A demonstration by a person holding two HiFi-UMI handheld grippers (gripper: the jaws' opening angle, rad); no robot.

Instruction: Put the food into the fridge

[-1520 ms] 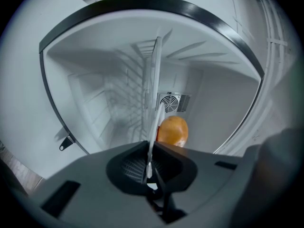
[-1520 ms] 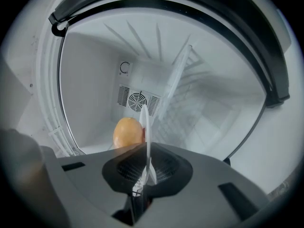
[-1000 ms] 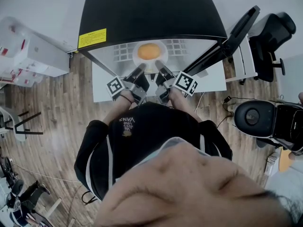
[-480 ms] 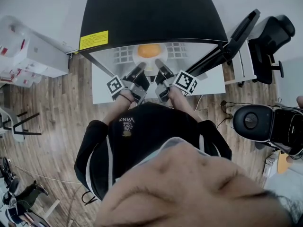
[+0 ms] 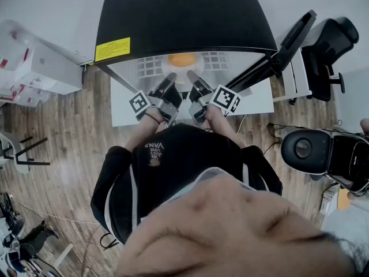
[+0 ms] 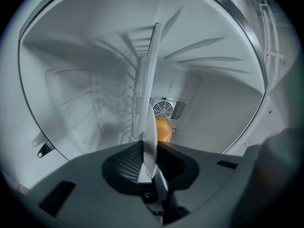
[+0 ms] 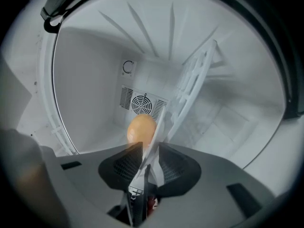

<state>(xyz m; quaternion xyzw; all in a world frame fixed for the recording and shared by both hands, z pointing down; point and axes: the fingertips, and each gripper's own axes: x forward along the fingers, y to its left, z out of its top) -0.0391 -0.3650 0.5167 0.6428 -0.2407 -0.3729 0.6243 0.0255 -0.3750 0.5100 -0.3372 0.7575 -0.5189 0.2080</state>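
Note:
A white plate [image 5: 182,69] carrying a round orange food [image 5: 181,59] sits inside the open fridge [image 5: 184,16], half hidden under its black top. My left gripper [image 5: 168,86] is shut on the plate's near left rim [image 6: 149,103], and the food [image 6: 163,129] shows just beyond its pads. My right gripper [image 5: 195,84] is at the near right rim. Its jaws are opening, with the plate's edge [image 7: 159,125] still between them and a small gap beside it. The food [image 7: 141,129] lies ahead of that gripper, before the fan vent [image 7: 142,102].
The fridge door [image 5: 282,45] stands open at the right. A wire shelf [image 5: 150,67] shows inside beside the plate. An office chair [image 5: 328,45] and a black round device [image 5: 305,149] are at the right, and white boxes [image 5: 34,62] at the left.
The plate with the food has gone deeper into the fridge, more of it now hidden under the black top. Both grippers moved forward with it.

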